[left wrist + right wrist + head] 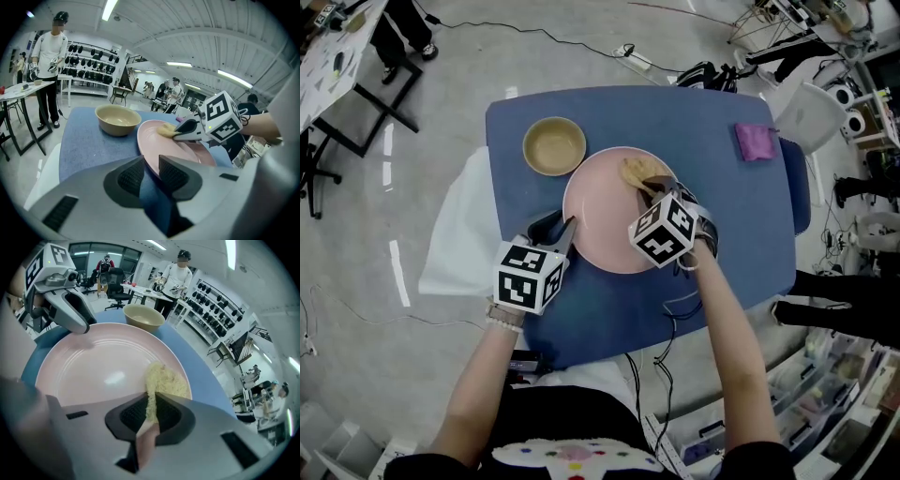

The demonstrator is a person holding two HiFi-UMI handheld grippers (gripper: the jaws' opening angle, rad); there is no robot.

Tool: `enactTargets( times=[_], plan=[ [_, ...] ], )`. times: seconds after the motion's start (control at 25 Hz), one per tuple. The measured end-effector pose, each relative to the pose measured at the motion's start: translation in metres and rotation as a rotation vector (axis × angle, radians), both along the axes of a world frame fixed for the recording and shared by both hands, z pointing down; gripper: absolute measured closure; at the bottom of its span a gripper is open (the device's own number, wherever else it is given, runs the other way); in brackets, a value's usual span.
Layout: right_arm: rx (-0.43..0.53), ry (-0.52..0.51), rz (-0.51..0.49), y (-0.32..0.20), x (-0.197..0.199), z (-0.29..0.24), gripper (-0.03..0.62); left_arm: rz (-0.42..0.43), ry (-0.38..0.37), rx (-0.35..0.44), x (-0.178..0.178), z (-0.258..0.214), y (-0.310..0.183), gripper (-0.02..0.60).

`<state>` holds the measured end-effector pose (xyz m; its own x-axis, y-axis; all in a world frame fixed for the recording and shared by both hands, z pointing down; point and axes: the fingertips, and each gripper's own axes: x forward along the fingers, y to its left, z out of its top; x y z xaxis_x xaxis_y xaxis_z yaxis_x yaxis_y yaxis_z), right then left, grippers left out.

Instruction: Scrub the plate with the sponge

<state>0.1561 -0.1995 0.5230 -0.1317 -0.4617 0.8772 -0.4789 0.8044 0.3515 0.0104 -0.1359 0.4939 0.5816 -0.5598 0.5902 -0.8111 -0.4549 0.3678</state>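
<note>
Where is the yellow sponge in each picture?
Head view: the sponge sits on the far part of the pink plate, pinched by the right tool.
Left gripper view: the sponge is just right of centre, on the plate.
Right gripper view: the sponge is low in the middle, squeezed between the jaws.
Shared landmark: the tan bowl beside the plate.

Surface (741, 234) open to the right, between plate (605, 230) and purple cloth (755, 142). Bowl (554, 145) just beside the plate's far-left rim blocks that side. Left gripper (566, 227) occupies the plate's near-left rim; right gripper (650, 187) with sponge (636, 171) covers its far part.
</note>
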Motion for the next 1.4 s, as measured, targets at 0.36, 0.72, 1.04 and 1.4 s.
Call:
enactTargets(
  times=[0.36, 0.72, 1.04, 1.4],
  plan=[
    [-0.003, -0.032, -0.145, 0.008, -0.048, -0.002, 0.556, -0.007, 0.006, 0.0, -0.001, -0.001, -0.001, 0.476],
    [-0.064, -0.099, -0.288, 0.047, -0.079, -0.004, 0.556, -0.007, 0.01, 0.001, -0.004, -0.001, -0.001, 0.476],
    [-0.184, -0.156, -0.368, 0.094, -0.083, -0.005, 0.556, -0.013, 0.012, 0.001, -0.003, -0.001, 0.0, 0.476],
    [-0.345, -0.19, -0.421, 0.135, -0.075, -0.006, 0.556, -0.017, 0.007, 0.008, -0.003, -0.001, 0.0, 0.476]
  ],
)
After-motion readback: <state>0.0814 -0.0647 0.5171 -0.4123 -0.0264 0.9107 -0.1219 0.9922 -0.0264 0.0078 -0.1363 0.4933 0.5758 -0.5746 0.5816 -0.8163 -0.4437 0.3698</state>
